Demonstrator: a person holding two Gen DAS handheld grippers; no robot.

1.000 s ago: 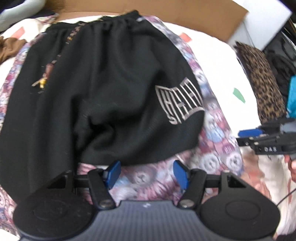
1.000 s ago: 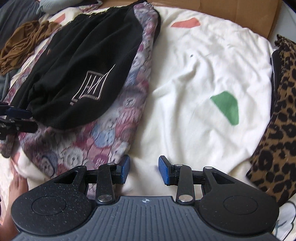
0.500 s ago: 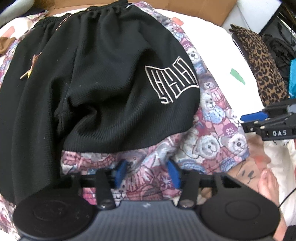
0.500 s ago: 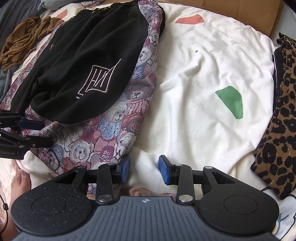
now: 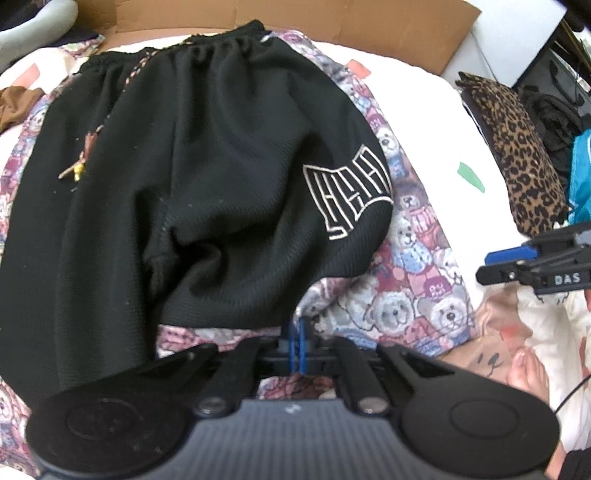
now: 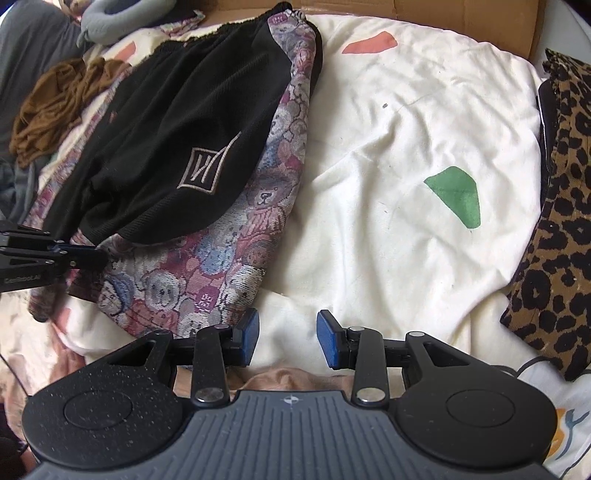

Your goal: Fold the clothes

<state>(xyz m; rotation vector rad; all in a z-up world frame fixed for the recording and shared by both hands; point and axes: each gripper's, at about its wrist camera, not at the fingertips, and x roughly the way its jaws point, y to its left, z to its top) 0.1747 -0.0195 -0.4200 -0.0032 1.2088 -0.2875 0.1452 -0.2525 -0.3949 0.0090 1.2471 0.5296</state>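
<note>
Black shorts (image 5: 207, 177) with a white outlined logo (image 5: 351, 195) lie on a white bed sheet, over teddy-bear print fabric (image 5: 413, 288) that shows along their right side and near hem. My left gripper (image 5: 297, 343) is at that near hem, its blue pads pressed together on a raised fold of the bear-print fabric. In the right wrist view the same shorts (image 6: 177, 129) lie at the upper left, with the left gripper (image 6: 88, 256) at the fabric's edge. My right gripper (image 6: 284, 341) hangs open over bare sheet, just right of the bear-print corner (image 6: 207, 291), with nothing between its pads.
A leopard-print cloth (image 6: 554, 221) lies along the right edge of the bed, and a crumpled brown garment (image 6: 55, 107) at the far left. Cardboard (image 5: 332, 22) stands behind the bed. A person's bare toes (image 5: 524, 369) show near the sheet's front edge. The white sheet (image 6: 388, 147) carries a green patch.
My left gripper's jaws have come together from wide apart onto the bear-print hem. The right gripper has stayed open in about the same place.
</note>
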